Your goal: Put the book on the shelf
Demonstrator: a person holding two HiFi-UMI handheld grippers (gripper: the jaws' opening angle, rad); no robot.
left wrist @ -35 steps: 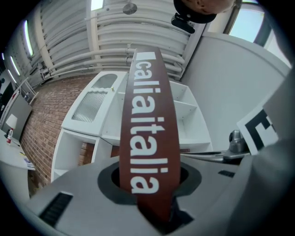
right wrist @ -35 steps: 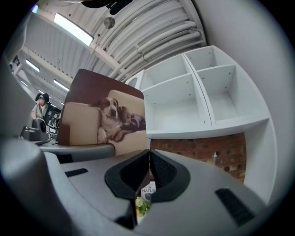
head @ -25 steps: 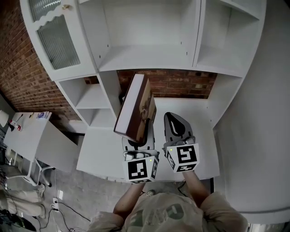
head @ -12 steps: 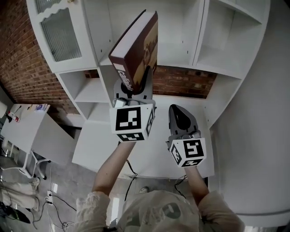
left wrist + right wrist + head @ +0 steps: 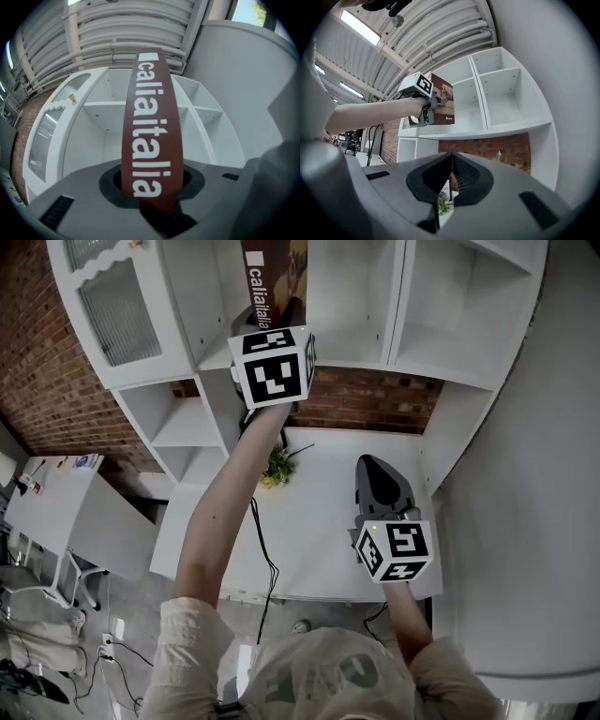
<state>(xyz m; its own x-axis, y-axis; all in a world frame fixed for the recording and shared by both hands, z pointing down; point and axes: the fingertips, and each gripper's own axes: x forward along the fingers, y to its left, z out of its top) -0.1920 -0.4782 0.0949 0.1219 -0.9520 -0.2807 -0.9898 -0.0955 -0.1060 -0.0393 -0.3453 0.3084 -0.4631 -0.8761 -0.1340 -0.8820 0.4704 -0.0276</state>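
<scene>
A brown book (image 5: 272, 273) with white lettering on its spine (image 5: 150, 122) stands upright in my left gripper (image 5: 287, 315), which is shut on its lower end. My left arm is raised, so the book is in front of the middle compartment of the white shelf unit (image 5: 352, 345). I cannot tell whether the book touches the shelf board. From the right gripper view the book (image 5: 443, 105) and left gripper (image 5: 423, 101) hang at that compartment's left side. My right gripper (image 5: 367, 465) is low over the white desk (image 5: 319, 531), jaws shut and empty (image 5: 451, 157).
A glass-door cabinet (image 5: 112, 306) is at the shelf's upper left. Open cubbies (image 5: 183, 432) sit below it, with a brick wall (image 5: 375, 399) behind the desk. A small plant (image 5: 275, 468) and a black cable (image 5: 262, 540) lie on the desk. A side table (image 5: 56, 512) stands at left.
My left gripper has lifted the book from just above the desk up to the shelf compartment and turned it upright. The plant on the desk is now uncovered. The right gripper has barely moved.
</scene>
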